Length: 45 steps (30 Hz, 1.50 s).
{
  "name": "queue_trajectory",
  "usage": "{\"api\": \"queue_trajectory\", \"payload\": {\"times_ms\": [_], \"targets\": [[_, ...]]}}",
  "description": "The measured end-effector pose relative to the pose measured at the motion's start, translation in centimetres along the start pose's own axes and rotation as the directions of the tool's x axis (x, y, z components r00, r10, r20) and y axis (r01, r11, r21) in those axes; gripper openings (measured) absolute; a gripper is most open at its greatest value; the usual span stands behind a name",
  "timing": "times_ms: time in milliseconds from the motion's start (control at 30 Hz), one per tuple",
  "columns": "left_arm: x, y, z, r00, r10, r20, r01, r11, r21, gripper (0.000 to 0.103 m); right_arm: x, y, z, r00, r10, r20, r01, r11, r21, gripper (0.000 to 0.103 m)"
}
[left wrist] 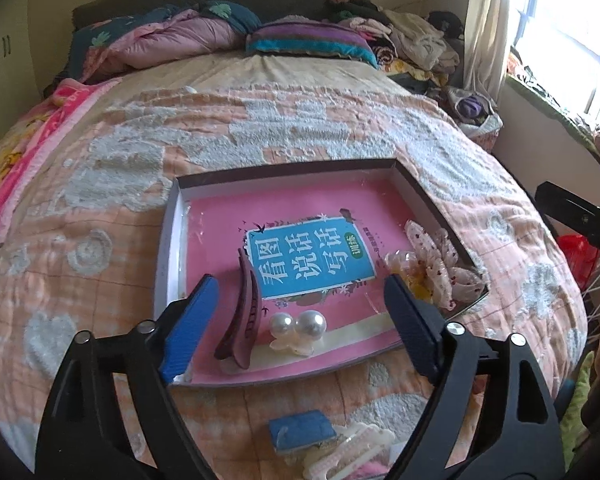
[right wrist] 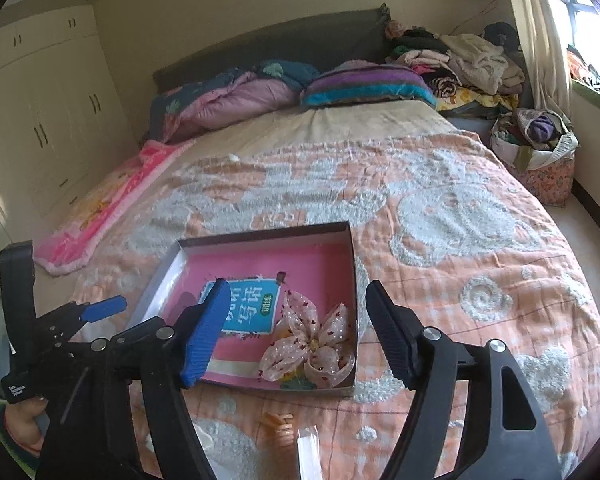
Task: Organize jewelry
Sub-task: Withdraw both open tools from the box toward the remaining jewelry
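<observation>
Lying nearest on the bedspread (left wrist: pixel 100 184), just in front of the shallow box (left wrist: pixel 168 248), are a small blue pad (left wrist: pixel 302 428) and a pale cream claw clip (left wrist: pixel 352 452) in the left wrist view, and an orange claw clip (right wrist: pixel 280 426) beside a clear strip in the right wrist view. Both tools hang above the box's near edge with nothing between their fingers: the left gripper (left wrist: pixel 300 336) stands spread wide over the near left part of the box, and the right gripper (right wrist: pixel 296 332) stands spread wide over its near right part. Inside the box, on a pink book (left wrist: pixel 300 208) with a blue title panel, a dark mauve hair clip (left wrist: pixel 240 316) lies by the near left corner, touching or almost touching a pearl hair clip (left wrist: pixel 300 326) just to its right. A dotted fabric bow (right wrist: pixel 312 344) rests in the near right corner against the right wall, with an amber clip partly under it. Beyond the box the bedspread runs to a pink towel (right wrist: pixel 112 200) at the left edge. At the head of the bed sit a folded quilt (right wrist: pixel 228 100), a striped pillow (right wrist: pixel 364 84) and a heap of clothes (right wrist: pixel 460 60) in the far right corner.
</observation>
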State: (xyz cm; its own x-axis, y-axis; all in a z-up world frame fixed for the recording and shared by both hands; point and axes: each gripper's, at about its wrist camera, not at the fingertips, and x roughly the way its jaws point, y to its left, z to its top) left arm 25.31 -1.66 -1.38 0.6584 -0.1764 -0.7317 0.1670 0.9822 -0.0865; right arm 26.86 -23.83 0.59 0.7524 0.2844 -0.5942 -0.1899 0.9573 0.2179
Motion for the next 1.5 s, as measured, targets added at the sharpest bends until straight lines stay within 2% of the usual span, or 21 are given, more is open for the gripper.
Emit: {"api": "queue_trajectory", "payload": {"times_ms": [67,167,833,1500], "targets": [[-1.0,0.0,0.1,1.0,0.002,0.016,-0.002,1.0,-0.005,0.086,-0.9,0.1,0.2,1.0,-0.001,0.015,0.001,1.0,0.002,0.071],[-2.3,-0.2,0.3,0.999,0.01,0.039,-0.01,1.0,-0.005,0.093,-2.6,0.1,0.3,0.999,0.0,0.05,0.0,1.0,0.005,0.082],[-9.2,-1.7,-0.8,0.992,0.026,0.127,-0.029,0.999,0.021,0.093,-10.6,1.7,-0.5,0.988,0.023,0.154,-0.018,0.999,-0.037,0.082],[-14.3,-2.1,-4.2,0.984,0.044,0.171,-0.048,0.999,0.018,0.093,-17.0,3.6,-3.1,0.975,0.075,0.21,-0.057,0.994,-0.089,0.082]]}}
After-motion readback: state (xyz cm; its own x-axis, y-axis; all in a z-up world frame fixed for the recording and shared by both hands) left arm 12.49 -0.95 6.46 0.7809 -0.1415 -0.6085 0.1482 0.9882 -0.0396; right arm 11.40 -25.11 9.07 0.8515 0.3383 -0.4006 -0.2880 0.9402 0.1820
